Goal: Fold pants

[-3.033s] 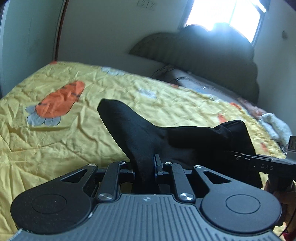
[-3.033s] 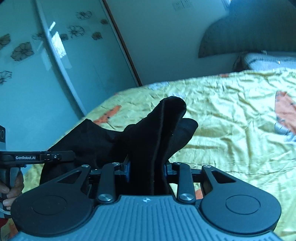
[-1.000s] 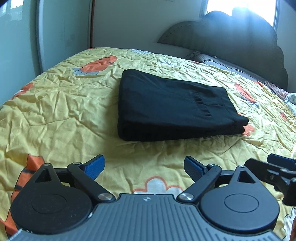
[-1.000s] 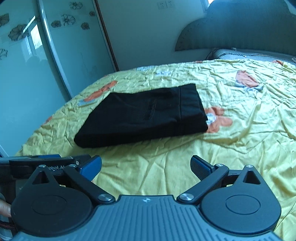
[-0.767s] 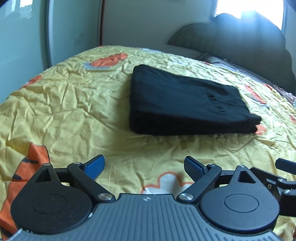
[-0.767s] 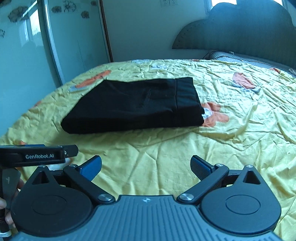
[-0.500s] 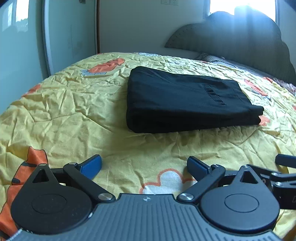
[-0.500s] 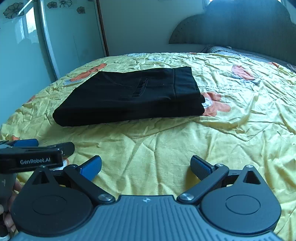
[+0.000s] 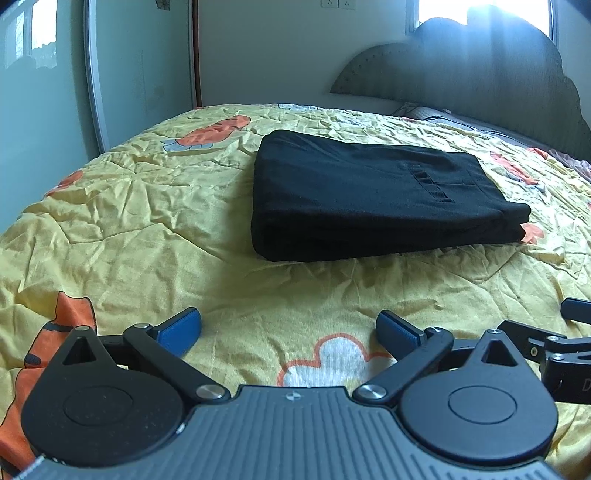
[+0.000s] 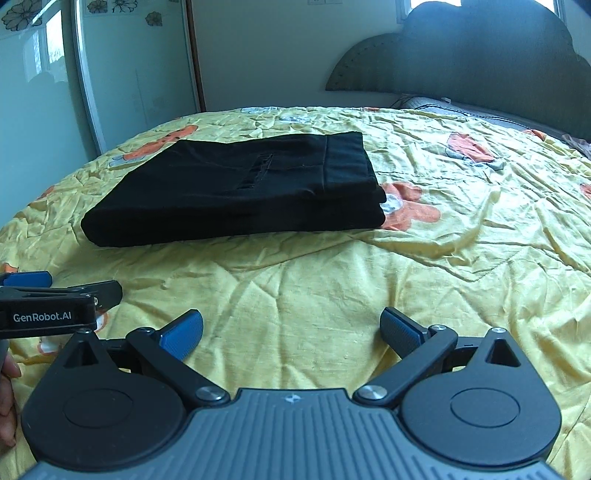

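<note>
Bedroom, daylit; bed (image 9: pixel 155 229) with a creased yellow cover printed with orange and white motifs.

Pants (image 9: pixel 369 199): black, folded into a flat rectangular stack, lying on the cover toward the middle of the bed. Layered edges face the cameras; a pocket opening with stitching shows on the top face. Nothing touches them. In the right wrist view the pants (image 10: pixel 240 192) lie left of centre, with the waistband end to the right beside an orange print.

Left gripper (image 9: pixel 288 332): well short of the pants, above bare cover and a white cloud-shaped print. Jaws spread wide, having just been opening further; blue pads (image 9: pixel 181 328) apart, nothing between them, nothing held. Its side, with white lettering, also shows at the left edge of the right wrist view (image 10: pixel 48 310).

Right gripper (image 10: pixel 291 330): near the left one, equally short of the pants, over bare cover. Jaws spread wide; nothing between the pads (image 10: pixel 183 334), nothing held. Part of it shows at the right edge of the left wrist view (image 9: pixel 557 350).

Hand (image 10: pixel 7 402): fingers only, at the lower left edge of the right wrist view, below the left gripper.

Headboard (image 9: pixel 498 77): dark, padded, scalloped top, at the far end of the bed; window (image 9: pixel 443 14) bright behind it.

Wardrobe door (image 10: pixel 133 70): glossy pale panels with flower decals, left of the bed.
</note>
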Action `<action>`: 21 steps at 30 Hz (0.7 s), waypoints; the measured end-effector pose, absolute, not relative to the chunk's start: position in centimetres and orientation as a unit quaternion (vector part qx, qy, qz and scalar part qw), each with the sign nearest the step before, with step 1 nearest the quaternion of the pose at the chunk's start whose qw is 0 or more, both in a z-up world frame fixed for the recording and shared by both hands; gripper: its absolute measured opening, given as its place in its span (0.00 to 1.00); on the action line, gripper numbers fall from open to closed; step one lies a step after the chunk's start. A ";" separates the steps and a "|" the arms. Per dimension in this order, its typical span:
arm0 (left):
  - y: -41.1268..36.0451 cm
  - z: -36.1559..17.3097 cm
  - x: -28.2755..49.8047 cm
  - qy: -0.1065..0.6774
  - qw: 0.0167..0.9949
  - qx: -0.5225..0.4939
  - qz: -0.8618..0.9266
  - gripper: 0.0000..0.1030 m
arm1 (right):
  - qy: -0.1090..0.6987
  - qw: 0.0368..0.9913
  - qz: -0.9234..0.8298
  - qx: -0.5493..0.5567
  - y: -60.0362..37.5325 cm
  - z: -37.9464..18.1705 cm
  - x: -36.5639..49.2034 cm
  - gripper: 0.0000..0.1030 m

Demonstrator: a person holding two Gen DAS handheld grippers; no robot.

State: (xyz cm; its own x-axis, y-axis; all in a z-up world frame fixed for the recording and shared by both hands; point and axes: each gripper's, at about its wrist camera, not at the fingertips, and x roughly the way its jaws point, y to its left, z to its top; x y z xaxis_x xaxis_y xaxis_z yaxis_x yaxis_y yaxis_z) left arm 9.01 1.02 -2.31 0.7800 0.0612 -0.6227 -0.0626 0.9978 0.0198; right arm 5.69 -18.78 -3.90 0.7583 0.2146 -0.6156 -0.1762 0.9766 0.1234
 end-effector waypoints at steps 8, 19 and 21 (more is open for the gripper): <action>1.0 -2.3 9.1 0.331 0.943 0.003 0.034 1.00 | 0.330 0.938 0.100 0.023 -18.5 -4.0 5.7 1.00; 1.0 -2.3 9.1 0.331 0.943 0.003 0.034 1.00 | 0.333 0.938 0.098 0.014 -18.2 -4.1 5.8 1.00; 1.0 -2.3 9.1 0.331 0.943 0.003 0.034 1.00 | 0.334 0.938 0.096 0.010 -18.1 -4.1 5.8 1.00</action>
